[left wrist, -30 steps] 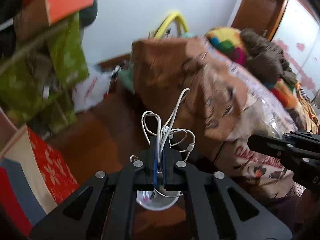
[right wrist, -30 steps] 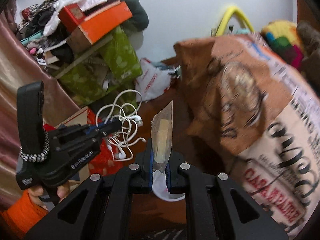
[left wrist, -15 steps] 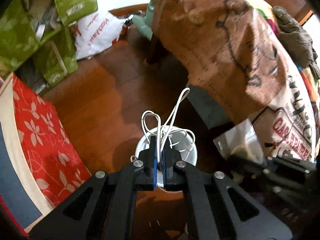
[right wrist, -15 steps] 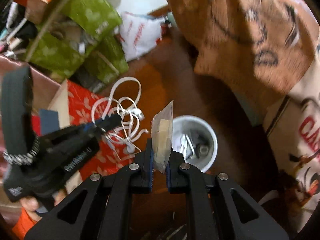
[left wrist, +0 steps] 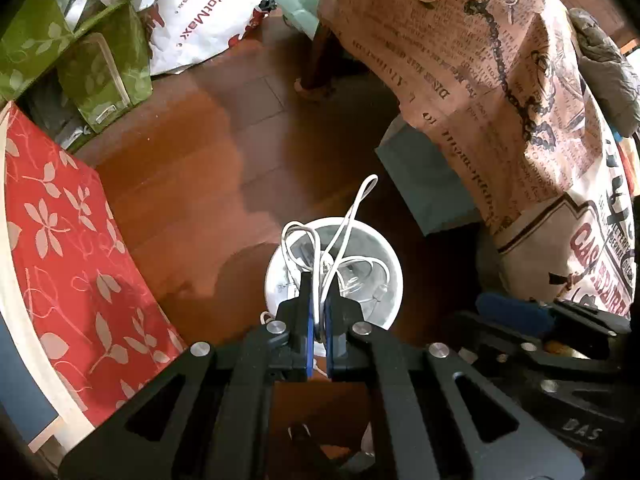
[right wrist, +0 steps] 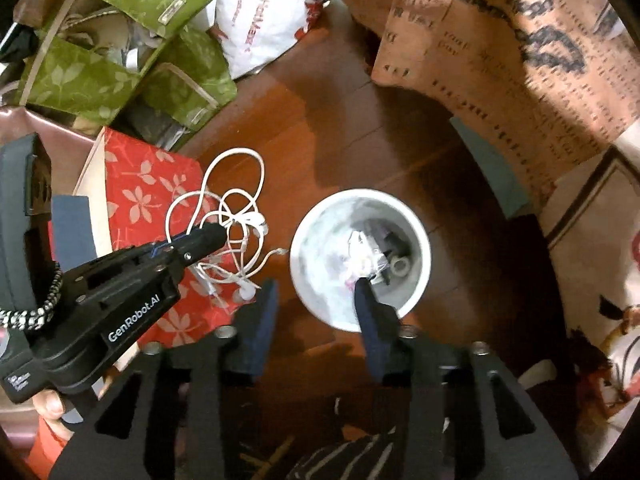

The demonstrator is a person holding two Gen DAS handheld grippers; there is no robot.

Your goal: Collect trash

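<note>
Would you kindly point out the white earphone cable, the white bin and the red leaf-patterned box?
earphone cable (right wrist: 236,236), right wrist view, tangle at the left gripper's tip.
white bin (right wrist: 310,280), right wrist view, inner wall.
red box (left wrist: 60,236), left wrist view, patterned face.

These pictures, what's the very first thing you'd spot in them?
A tangle of white earphone cable, pinched in the shut left gripper, hangs above the wooden floor just beside a white bin. The right gripper has just been opening with nothing between its fingers, and a clear wrapper lies down in the bin with other scraps. Around them are a red flowered box and green leafy bags.
</note>
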